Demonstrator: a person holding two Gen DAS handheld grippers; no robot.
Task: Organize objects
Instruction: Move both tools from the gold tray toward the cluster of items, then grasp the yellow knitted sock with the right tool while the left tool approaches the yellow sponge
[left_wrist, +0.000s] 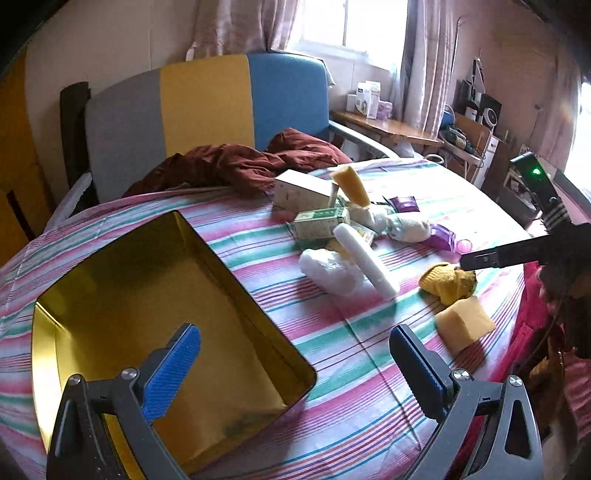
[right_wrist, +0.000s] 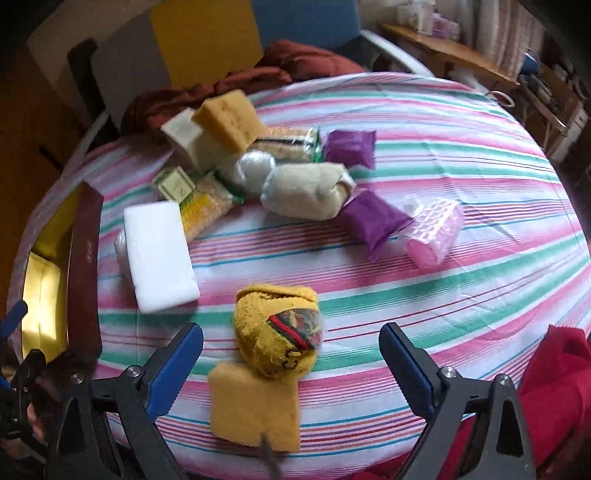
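Left wrist view, green-printed carton (left_wrist: 320, 221), label writing too blurred to read

Rolled sock (right_wrist: 280, 328) touches sponge (right_wrist: 255, 406), right of tin (right_wrist: 83, 266)

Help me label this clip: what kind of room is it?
Probably a lived-in home room, maybe a bedroom: a curtained window, a cluttered side desk, and a striped cloth covering the table.

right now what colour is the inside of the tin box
Shiny gold inside the tin box; the left wrist view shows it best.
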